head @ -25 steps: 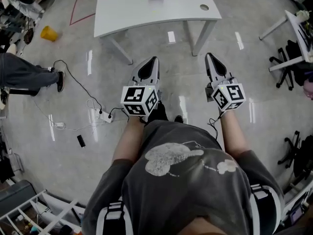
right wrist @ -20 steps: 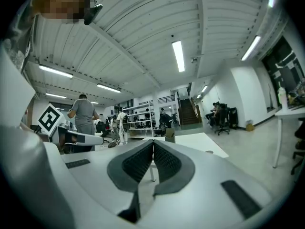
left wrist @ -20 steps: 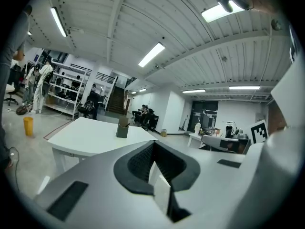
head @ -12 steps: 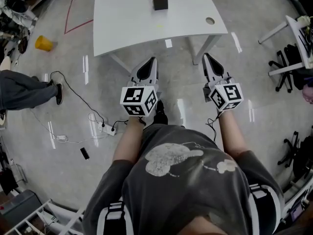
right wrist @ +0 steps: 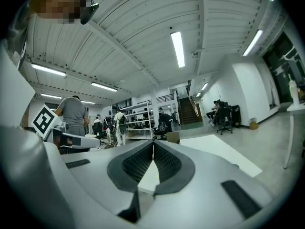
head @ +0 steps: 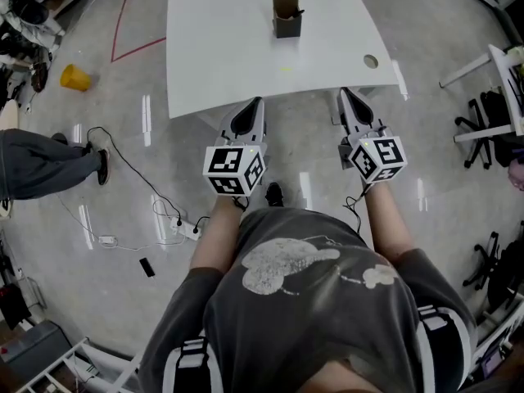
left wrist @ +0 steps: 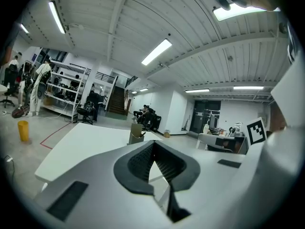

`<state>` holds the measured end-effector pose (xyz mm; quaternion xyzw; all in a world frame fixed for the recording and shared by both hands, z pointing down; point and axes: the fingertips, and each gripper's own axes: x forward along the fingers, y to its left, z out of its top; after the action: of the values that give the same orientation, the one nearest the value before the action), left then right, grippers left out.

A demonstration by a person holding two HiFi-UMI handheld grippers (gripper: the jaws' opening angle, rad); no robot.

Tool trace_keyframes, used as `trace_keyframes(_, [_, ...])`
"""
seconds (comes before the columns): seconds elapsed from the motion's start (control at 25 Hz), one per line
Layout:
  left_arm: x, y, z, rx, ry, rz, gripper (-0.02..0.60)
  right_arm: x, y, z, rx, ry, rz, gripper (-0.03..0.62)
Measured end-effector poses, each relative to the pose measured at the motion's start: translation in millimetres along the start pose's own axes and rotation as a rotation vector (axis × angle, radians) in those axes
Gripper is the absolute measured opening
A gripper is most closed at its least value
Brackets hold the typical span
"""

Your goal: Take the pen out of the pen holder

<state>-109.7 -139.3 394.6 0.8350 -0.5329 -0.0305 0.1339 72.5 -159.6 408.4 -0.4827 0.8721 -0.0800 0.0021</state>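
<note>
A brown pen holder (head: 286, 15) stands on the white table (head: 221, 56) at the top of the head view, with a dark pen (head: 297, 11) leaning out of it. Both grippers are held level over the floor, just short of the table's near edge. My left gripper (head: 255, 101) is shut and empty; my right gripper (head: 345, 94) is shut and empty too. In the left gripper view the pen holder (left wrist: 136, 133) shows far ahead beyond the touching tips of my left gripper (left wrist: 153, 144). In the right gripper view the holder (right wrist: 172, 137) sits behind my right gripper (right wrist: 153, 144).
A cable hole (head: 371, 60) marks the table's right side. On the floor lie a yellow cup (head: 75, 78) and cables with a power strip (head: 187, 231). A person's leg (head: 41, 166) is at the left; office chairs (head: 491, 113) stand at the right.
The table and pen holder have come nearer and lower in the head view as the person walks toward them. Both grippers stay shut, side by side.
</note>
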Motion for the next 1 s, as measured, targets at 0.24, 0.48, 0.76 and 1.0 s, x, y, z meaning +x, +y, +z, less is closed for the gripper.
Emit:
trace_keyframes(0.24, [23.8,32.7,11.1,-0.006,0.004,-0.012,0.008,43.6,-2.9,5.4,0.014,-0.004,-0.018,0.008])
trace_keyframes(0.48, [42.4,50.7,16.5,-0.004,0.014,-0.023,0.008,65.0,-12.2,5.5,0.027,0.001,-0.040,0.008])
trace_keyframes(0.76, [79.1,61.0,13.4,-0.007,0.033,0.016,0.008,100.5,-43.9,6.3,0.039,0.007,-0.019,0.008])
trace_keyframes(1.0, [118.9,69.5,21.0,-0.003,0.038,0.060,0.008,145.4,-71.7,13.3,0.042,0.018,0.036,0.008])
